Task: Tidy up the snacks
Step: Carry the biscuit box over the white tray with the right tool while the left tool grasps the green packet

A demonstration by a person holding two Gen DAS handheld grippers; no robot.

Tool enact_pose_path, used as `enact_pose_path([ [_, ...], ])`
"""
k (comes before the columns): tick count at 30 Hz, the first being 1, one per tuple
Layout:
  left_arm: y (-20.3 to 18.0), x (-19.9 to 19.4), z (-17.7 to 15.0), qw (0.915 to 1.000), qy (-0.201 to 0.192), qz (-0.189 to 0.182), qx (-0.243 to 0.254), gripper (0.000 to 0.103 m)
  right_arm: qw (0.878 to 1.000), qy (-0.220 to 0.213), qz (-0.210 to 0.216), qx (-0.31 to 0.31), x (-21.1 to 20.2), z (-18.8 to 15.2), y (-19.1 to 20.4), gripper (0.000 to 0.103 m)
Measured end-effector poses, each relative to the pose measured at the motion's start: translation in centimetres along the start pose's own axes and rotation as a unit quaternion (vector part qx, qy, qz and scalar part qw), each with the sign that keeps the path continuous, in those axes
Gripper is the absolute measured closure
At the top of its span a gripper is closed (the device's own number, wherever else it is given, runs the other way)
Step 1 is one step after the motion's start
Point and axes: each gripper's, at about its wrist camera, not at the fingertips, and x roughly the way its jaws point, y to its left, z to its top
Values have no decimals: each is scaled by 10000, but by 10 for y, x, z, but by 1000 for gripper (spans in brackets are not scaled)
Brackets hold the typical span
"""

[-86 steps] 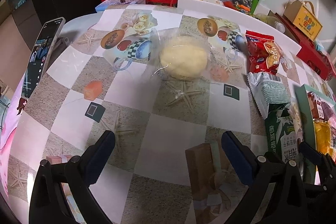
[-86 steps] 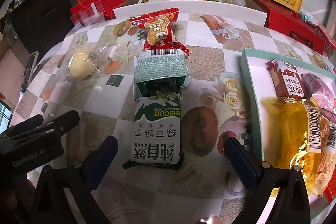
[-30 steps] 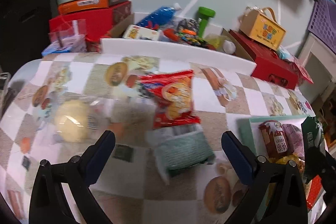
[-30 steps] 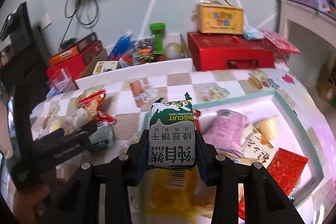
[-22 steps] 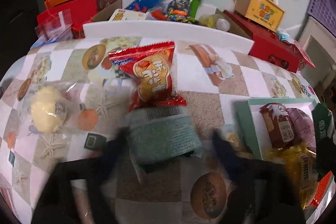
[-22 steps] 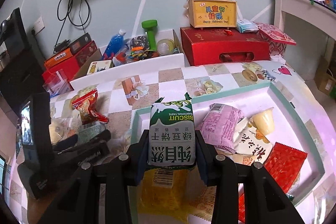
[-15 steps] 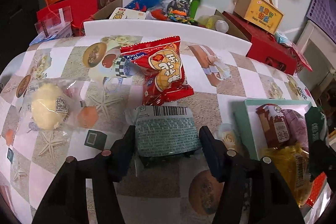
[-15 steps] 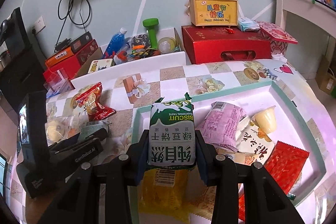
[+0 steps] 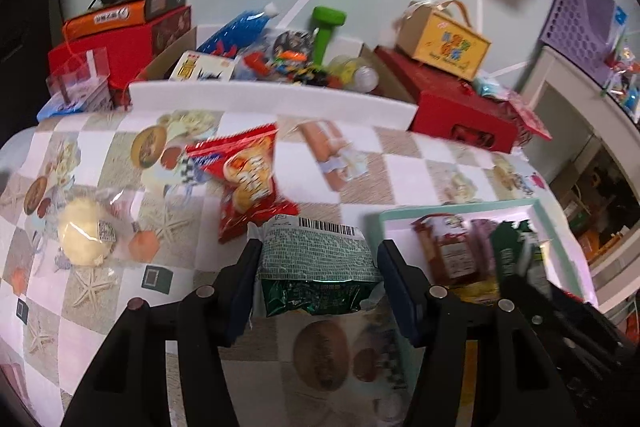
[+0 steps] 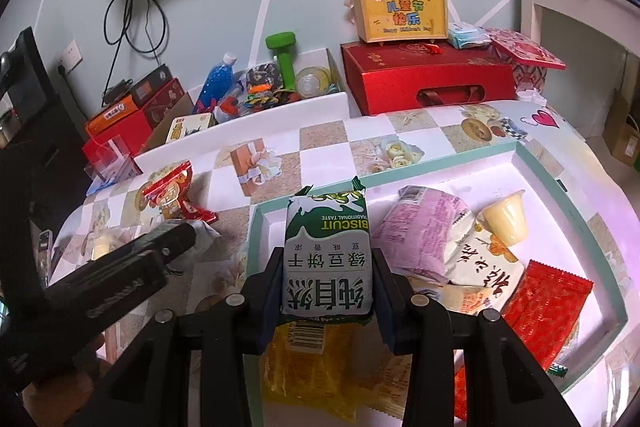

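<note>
R: my right gripper (image 10: 326,301) clamps the green biscuit pack (image 10: 327,267) above the tray (image 10: 568,211) near-left corner, to drop | L: my left gripper (image 9: 318,281) pinches the teal packet (image 9: 316,263) beside the tray's left edge; next in

Both views are evenly and fairly brightly lit by soft indoor light, with only faint shadows under the packets. Strong fisheye bending curves the walls and worktop (image 9: 304,379) edge, and black vignette fills every corner. The left wrist view is smeared by motion blur: the red snack bag (image 9: 246,183) ahead of the left gripper (image 9: 318,267) and the far clutter look soft, and the tray (image 9: 460,211) to its right is streaked. The right wrist view is sharp; print on the biscuit packet (image 10: 326,259) between the right gripper (image 10: 326,291) fingers reads clearly. A pink-violet cast and overexposed glare wash the tray (image 10: 560,211) floor to the right.
</note>
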Motion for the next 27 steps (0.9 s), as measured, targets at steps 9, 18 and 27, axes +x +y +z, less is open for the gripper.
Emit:
enact_pose_path([
  [9,-35,-4,-1,9985,-72,-293,462,43,9969,-198,-428,633,-16,5,-53,60],
  [18,-64,22,-16,9956,13,-368,858,43,9934,-166,-622,947,-17,4,-82,60],
  [27,-88,30,-24,9915,-16,-630,1136,43,9926,19,-697,993,-6,-1,-90,60],
])
